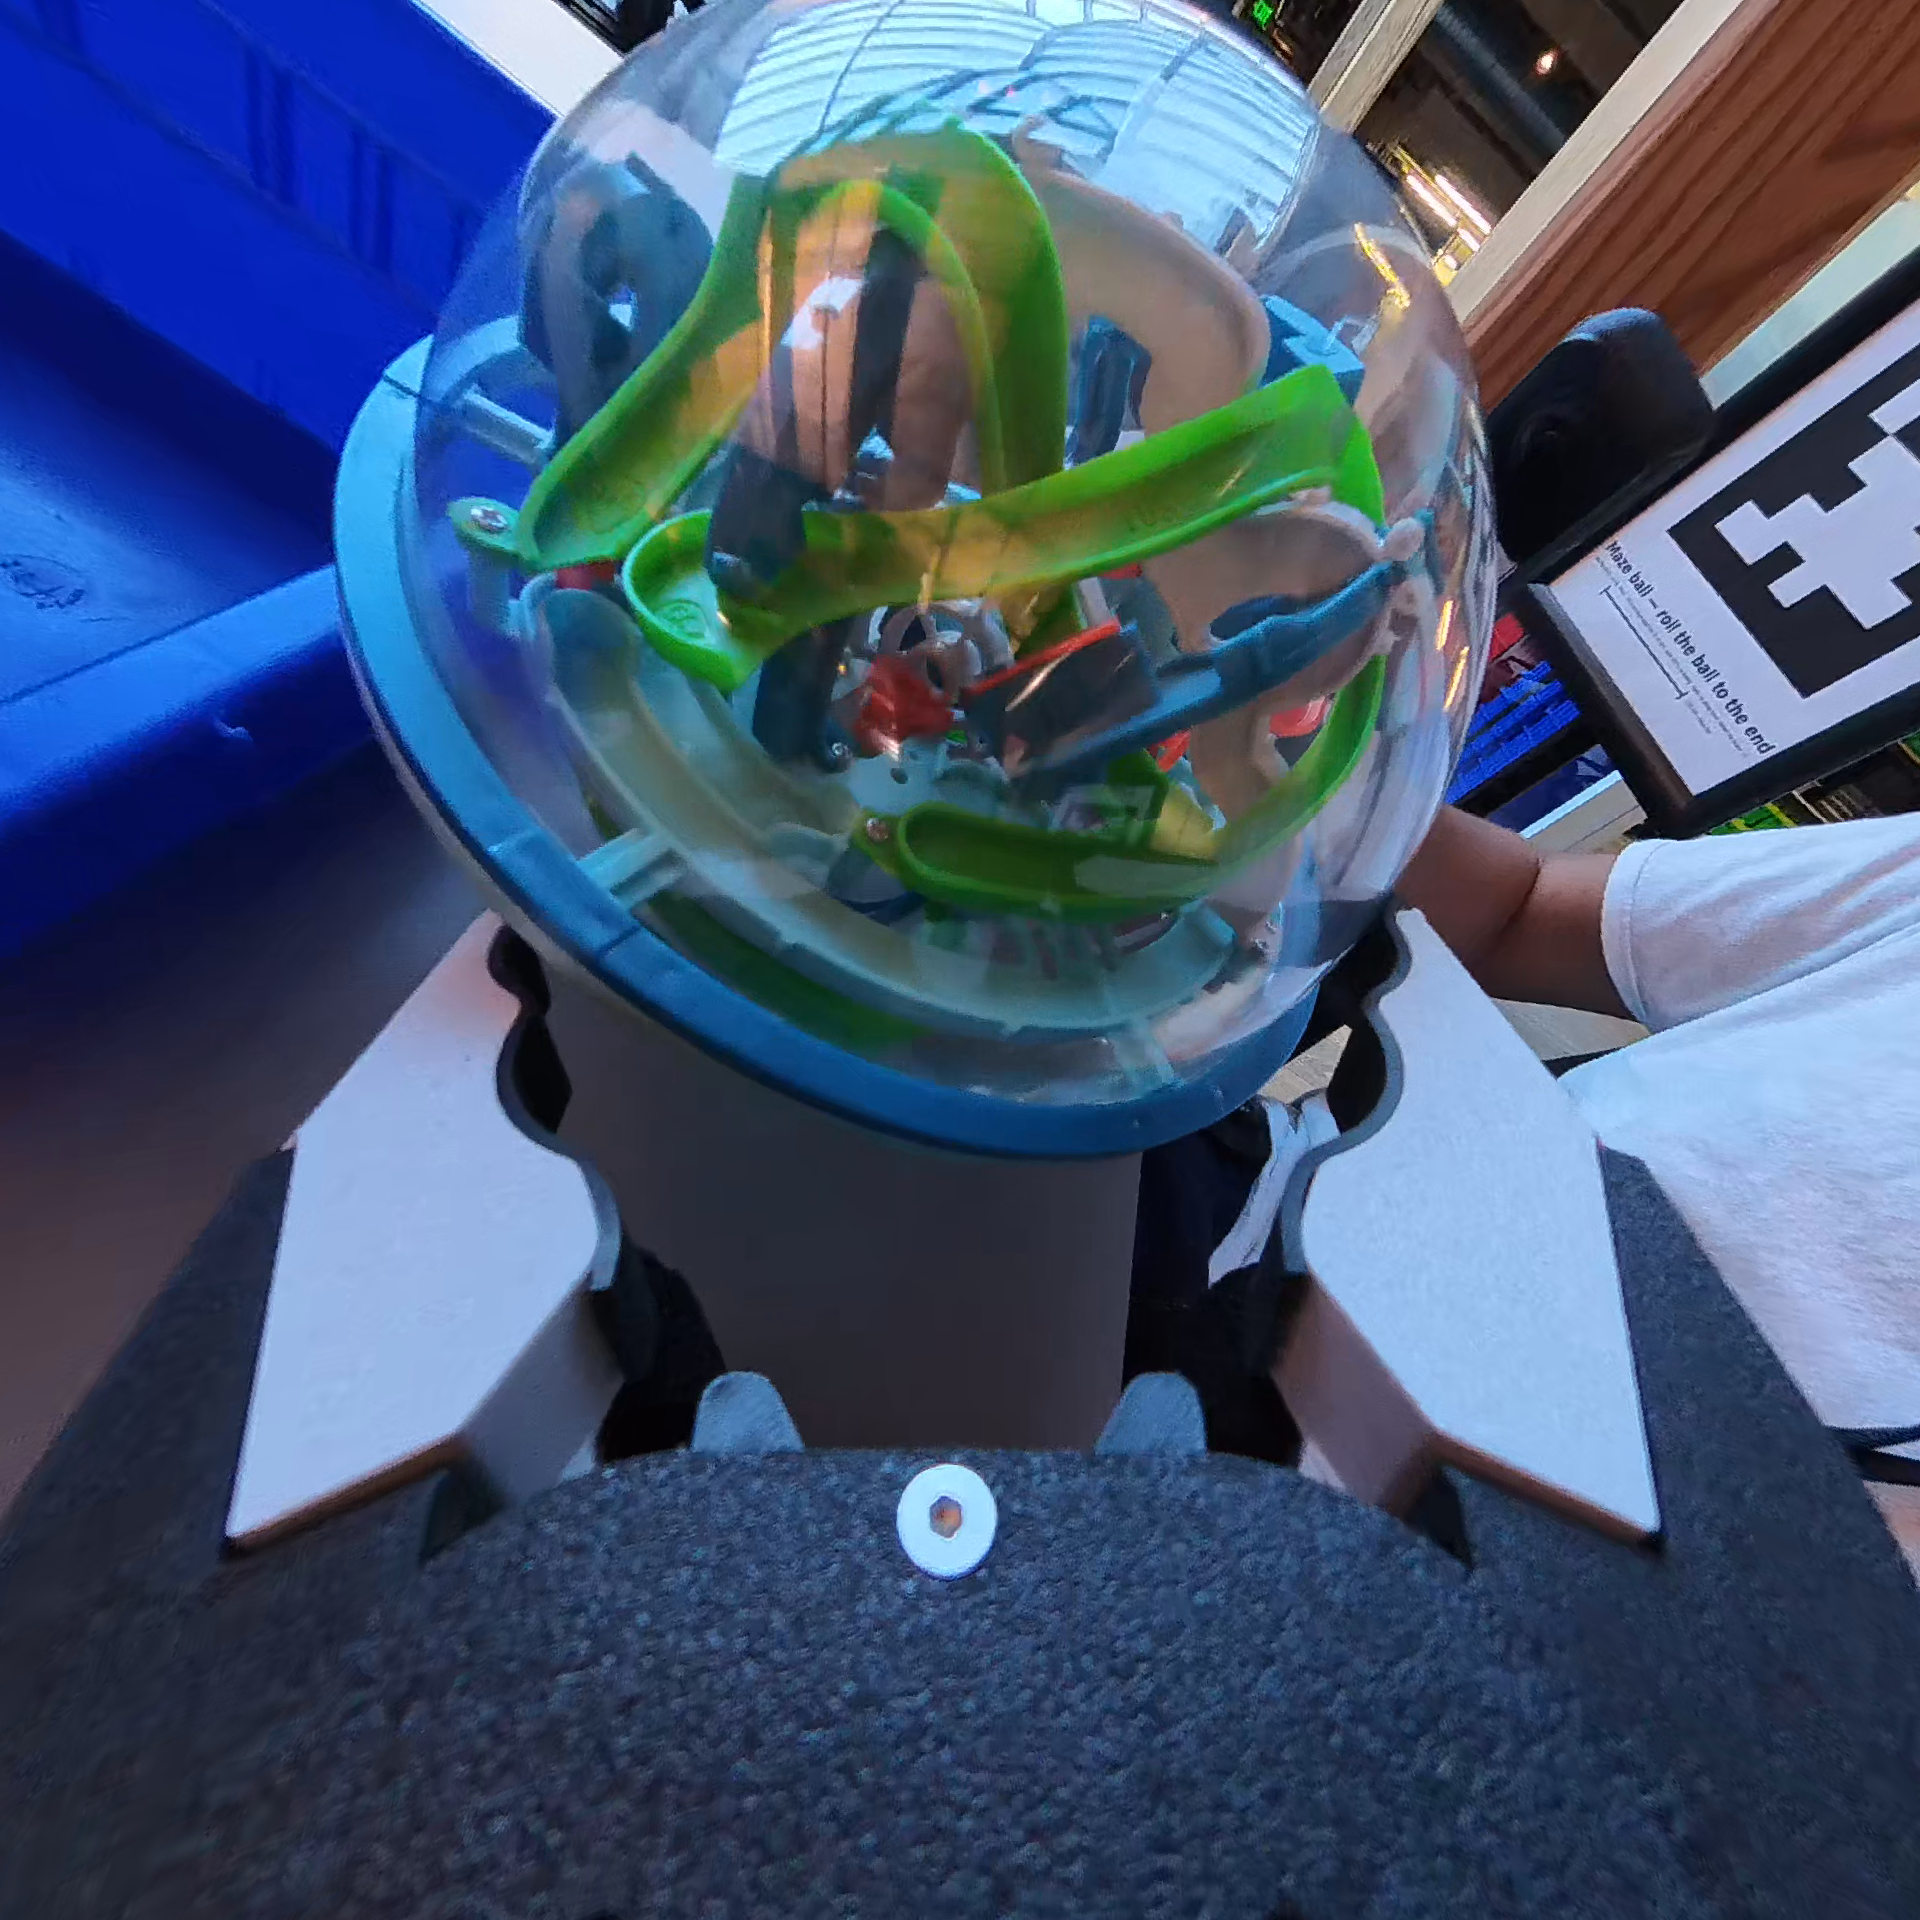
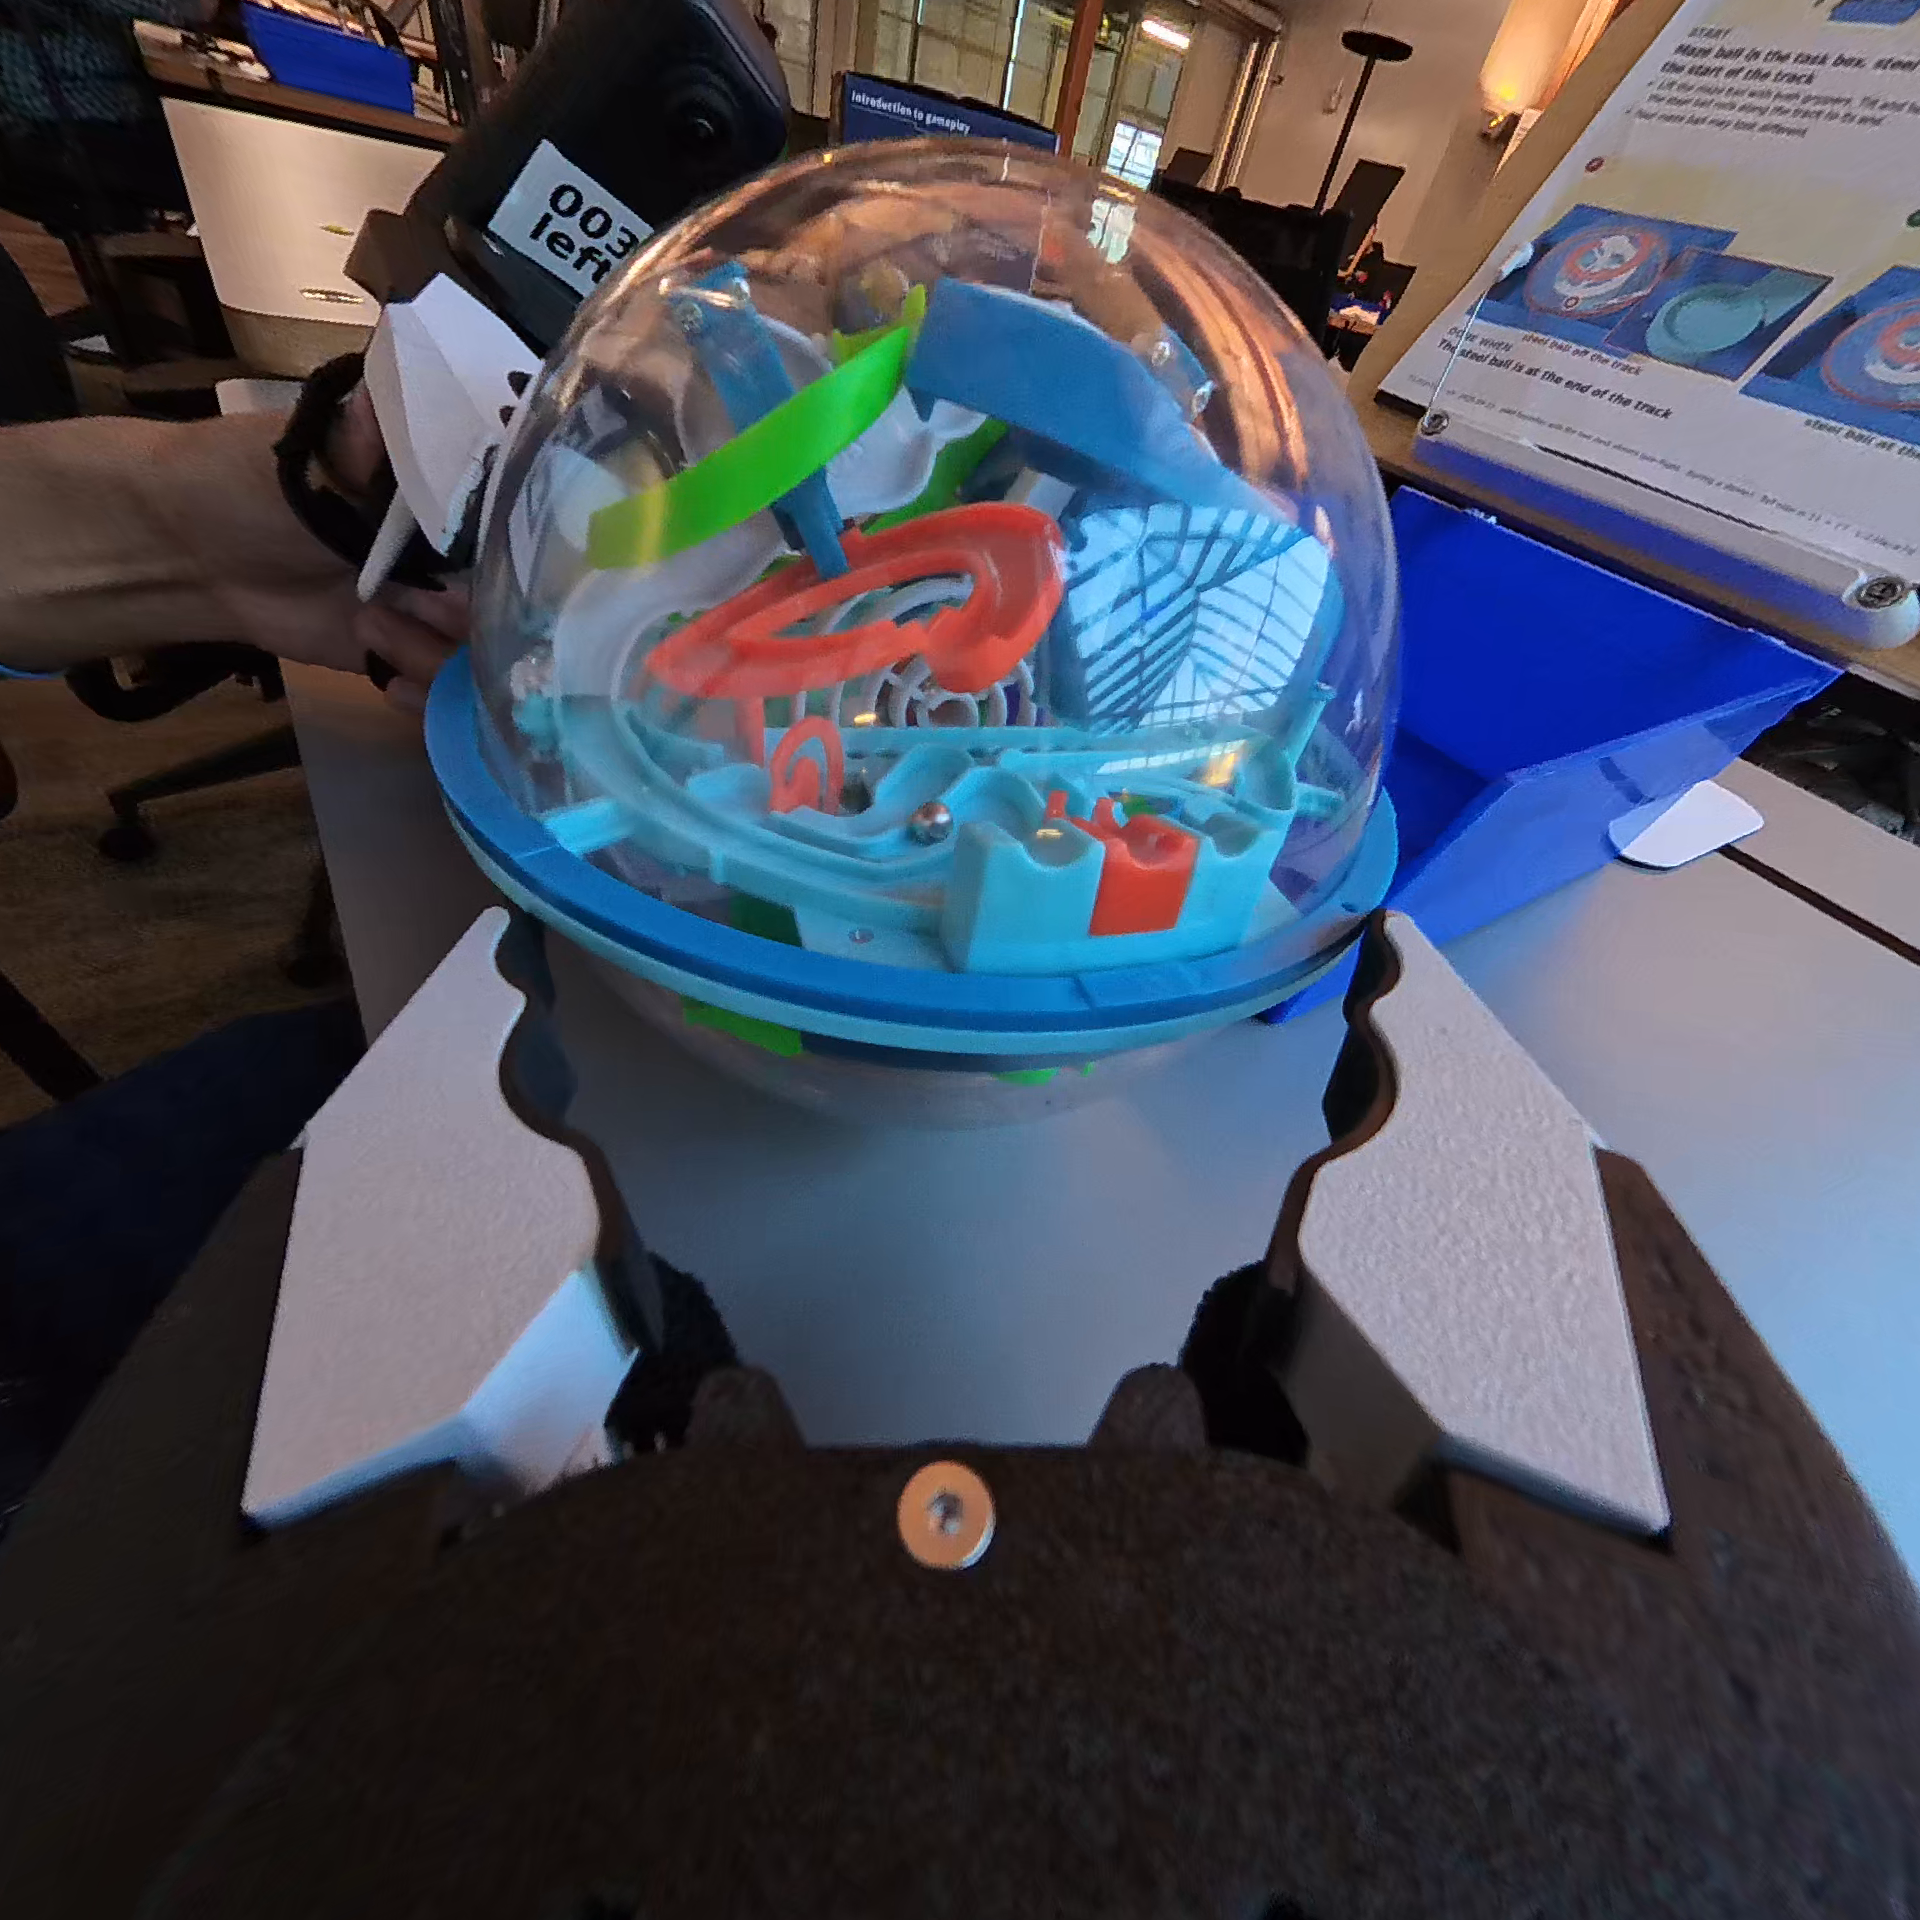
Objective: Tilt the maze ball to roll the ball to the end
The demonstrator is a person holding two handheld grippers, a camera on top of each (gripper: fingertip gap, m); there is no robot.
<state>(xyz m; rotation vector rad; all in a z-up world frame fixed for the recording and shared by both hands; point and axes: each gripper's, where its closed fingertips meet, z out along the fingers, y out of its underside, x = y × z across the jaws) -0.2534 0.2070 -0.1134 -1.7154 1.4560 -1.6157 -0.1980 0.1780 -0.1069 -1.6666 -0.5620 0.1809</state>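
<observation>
The maze ball (image 1: 914, 582) is a clear sphere with a blue rim and green, blue and orange tracks inside. My left gripper (image 1: 945, 997) is shut on it, one white finger on each side of the lower half, and the ball is tilted in this view. My right gripper (image 2: 940, 966) is shut on the maze ball (image 2: 925, 582) from the opposite side, with its fingers at the blue rim. A small steel ball (image 2: 930, 821) sits on the light-blue track near the front rim. The left gripper (image 2: 436, 436) also shows behind the sphere at the left, held by a hand.
A blue bin (image 2: 1558, 707) stands on the grey table (image 2: 1714, 1039) behind the sphere; it also shows in the left wrist view (image 1: 156, 520). An instruction board (image 2: 1662, 312) leans at the back right. A sign with a black-and-white marker (image 1: 1766, 561) and a person's arm (image 1: 1507, 914) are at the right.
</observation>
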